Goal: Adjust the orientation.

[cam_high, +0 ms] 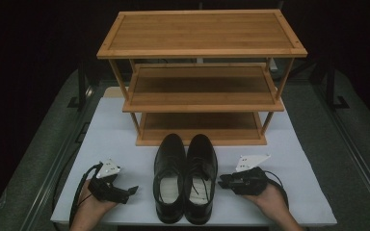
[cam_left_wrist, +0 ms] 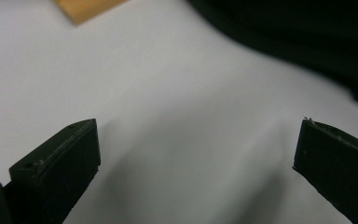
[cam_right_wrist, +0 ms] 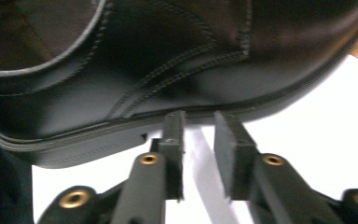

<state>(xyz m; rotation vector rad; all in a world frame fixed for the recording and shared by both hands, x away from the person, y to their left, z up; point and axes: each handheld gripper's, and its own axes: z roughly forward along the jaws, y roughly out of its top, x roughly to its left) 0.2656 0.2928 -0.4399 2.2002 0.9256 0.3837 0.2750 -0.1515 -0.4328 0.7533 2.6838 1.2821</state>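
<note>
On the white table sheet [cam_high: 115,139], before a three-tier bamboo shoe rack [cam_high: 201,77], stood a pair of black leather lace-up dress shoes [cam_high: 185,178], side by side, toes toward the rack's lowest shelf [cam_high: 200,130], all three shelves bare. Right gripper [cam_high: 221,182]: held low at the outer side of the right shoe [cam_right_wrist: 177,70], jaws a small way apart with nothing between them, tips just beside the sole edge at the instep; contact could not be confirmed. Left gripper [cam_high: 132,190]: rested on the sheet to the left of the left shoe [cam_high: 169,178], near but apart from it, jaws spread wide and empty, with white cloth between them in its own view. Step judged in hand: approach to grasping the shoes, apparently for placing on the rack. Next move judged to call for a wider opening on the right, a bite over the shoe's side wall or collar, and a matching reach by the left.
</note>
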